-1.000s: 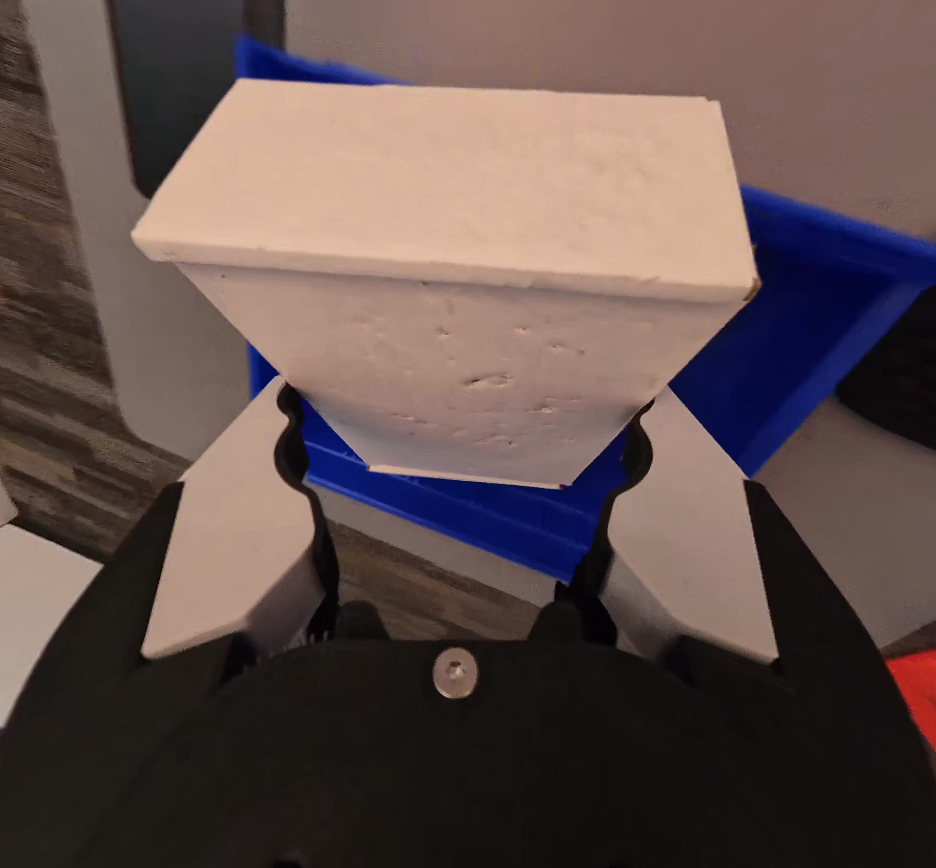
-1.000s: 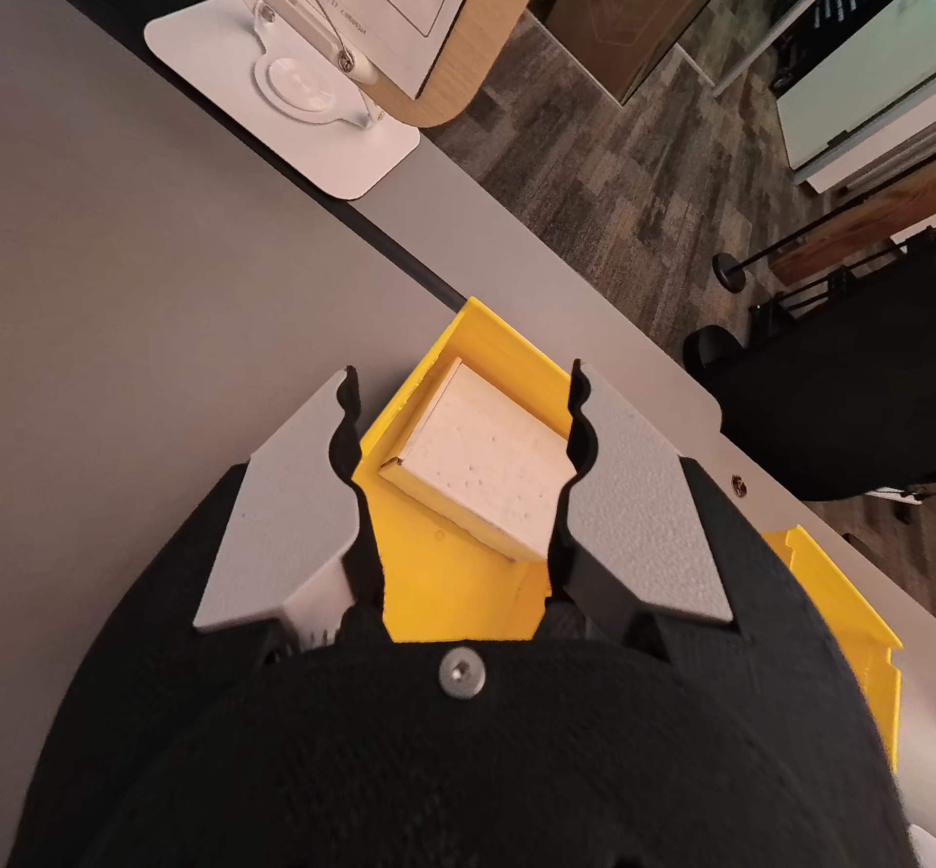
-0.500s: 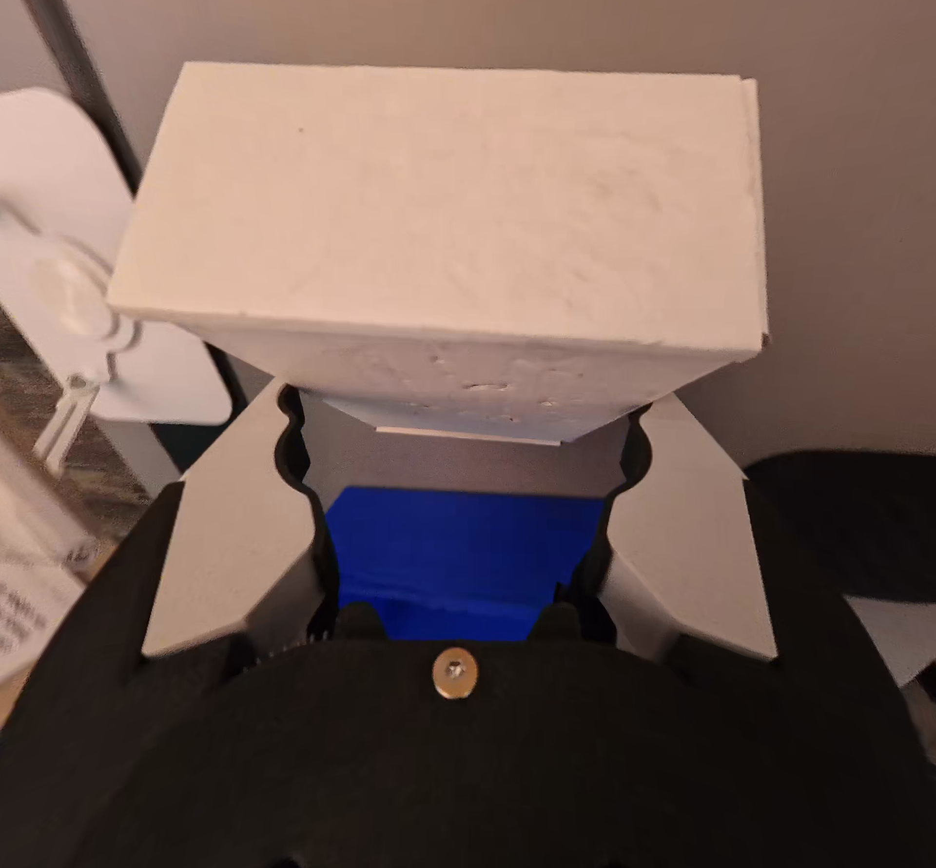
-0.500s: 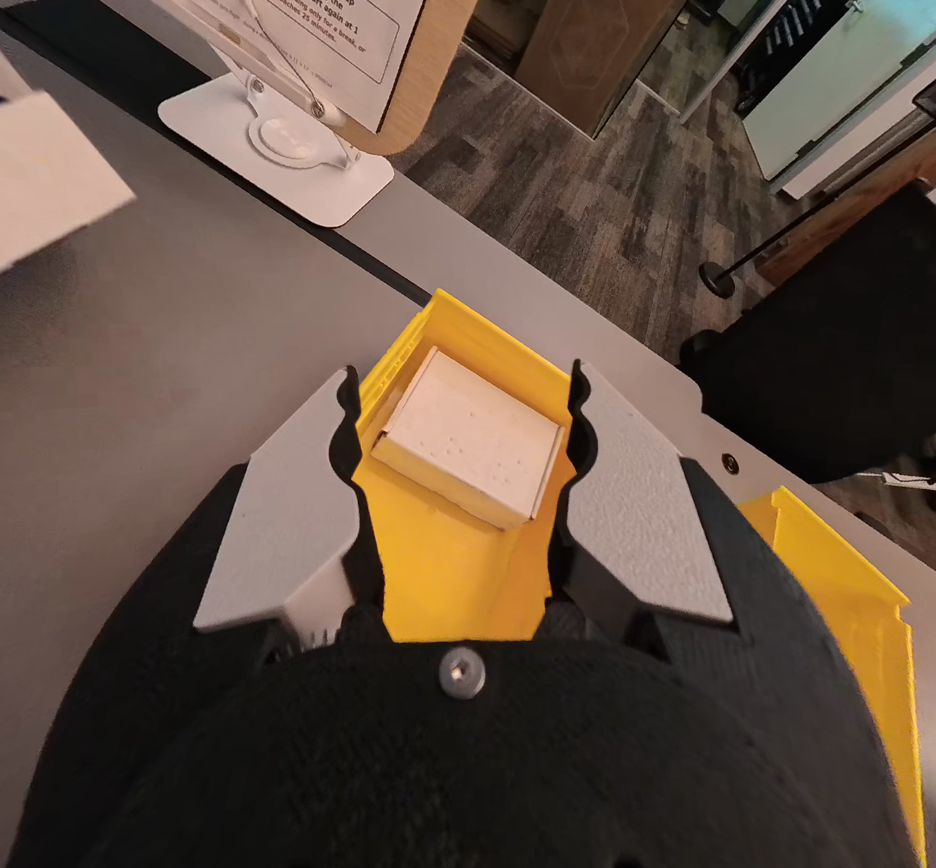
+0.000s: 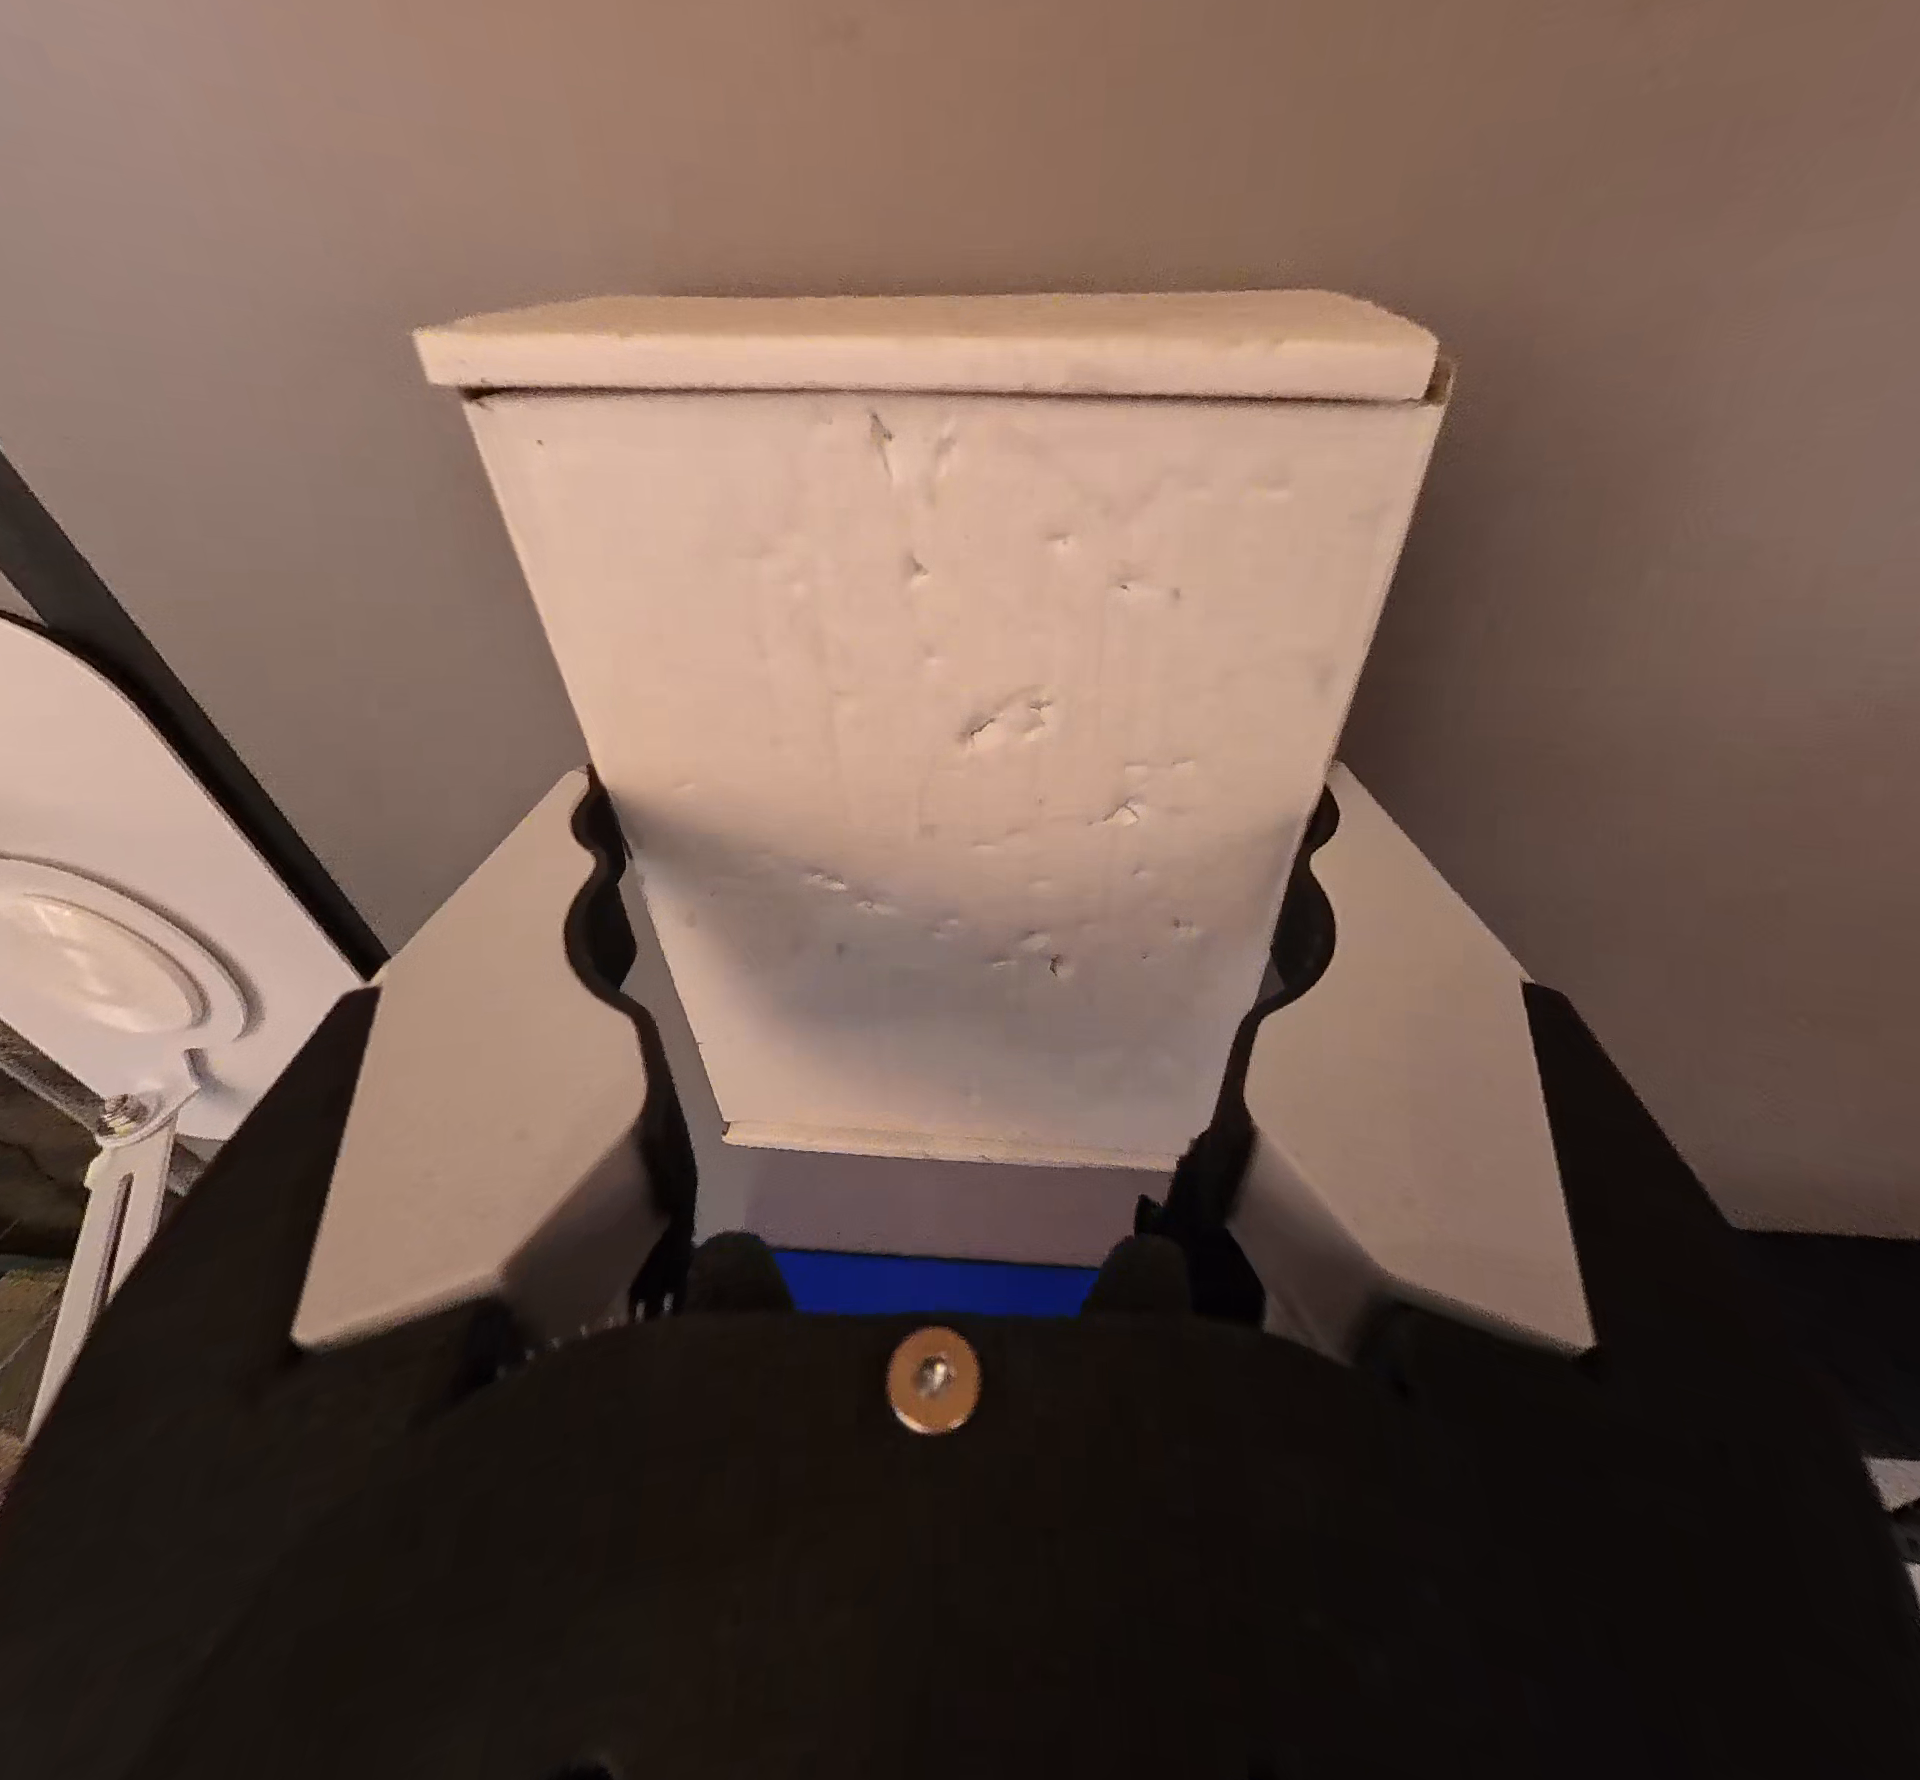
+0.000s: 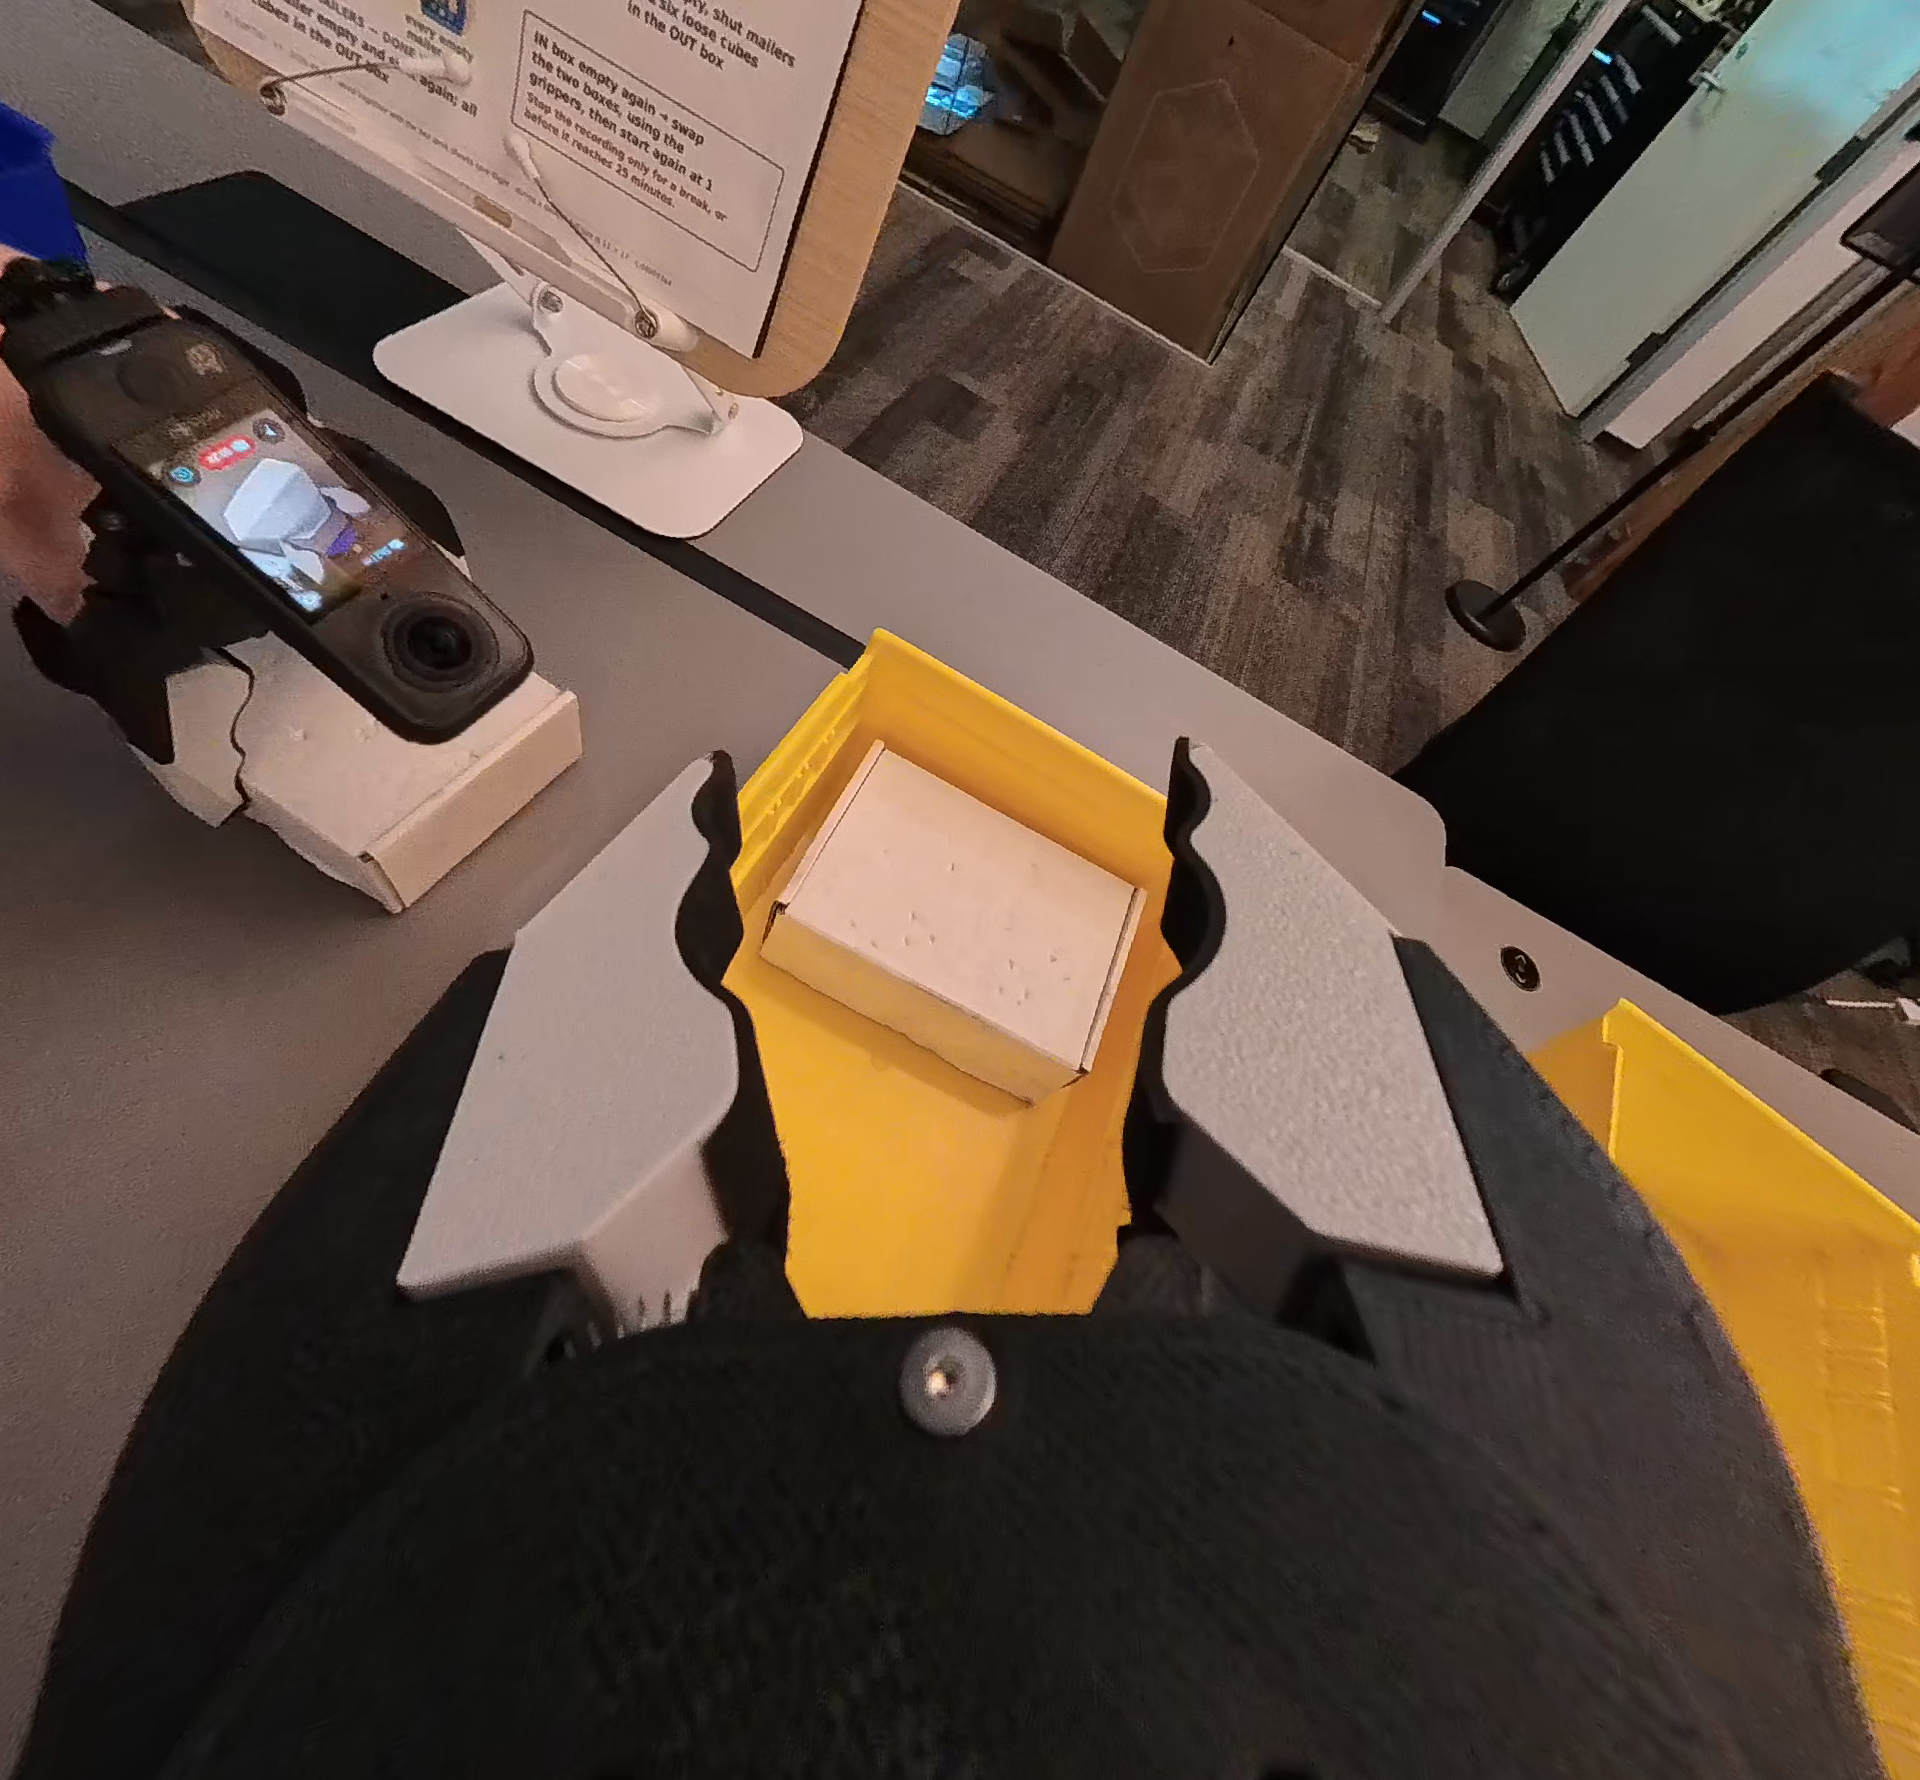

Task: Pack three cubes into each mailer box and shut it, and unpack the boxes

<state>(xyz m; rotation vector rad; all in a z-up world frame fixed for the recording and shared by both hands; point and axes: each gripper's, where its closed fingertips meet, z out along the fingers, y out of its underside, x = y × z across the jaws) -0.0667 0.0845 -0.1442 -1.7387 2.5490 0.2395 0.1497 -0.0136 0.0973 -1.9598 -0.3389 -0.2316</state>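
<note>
My left gripper (image 5: 954,800) is shut on a closed white mailer box (image 5: 935,587), its fingers clamping the box's two sides. In the right wrist view the same box (image 6: 416,795) is down at the grey table (image 6: 260,1055), left of the yellow bin, with the left gripper (image 6: 187,691) behind it. My right gripper (image 6: 951,759) is open and empty, hovering over a yellow bin (image 6: 935,1190). A second closed white mailer box (image 6: 956,909) lies in that bin. No cubes show.
A blue bin (image 5: 935,1278) shows just under the held box. A second yellow bin (image 6: 1766,1211) stands at the right. A sign on a white stand (image 6: 582,400) is at the table's far edge, with floor beyond it. A person's hand (image 6: 31,494) holds the left gripper.
My left gripper carried the mailer box away from the blue bin and down to the table beside the yellow bin. My right gripper stayed open over the yellow bin and drew back a little.
</note>
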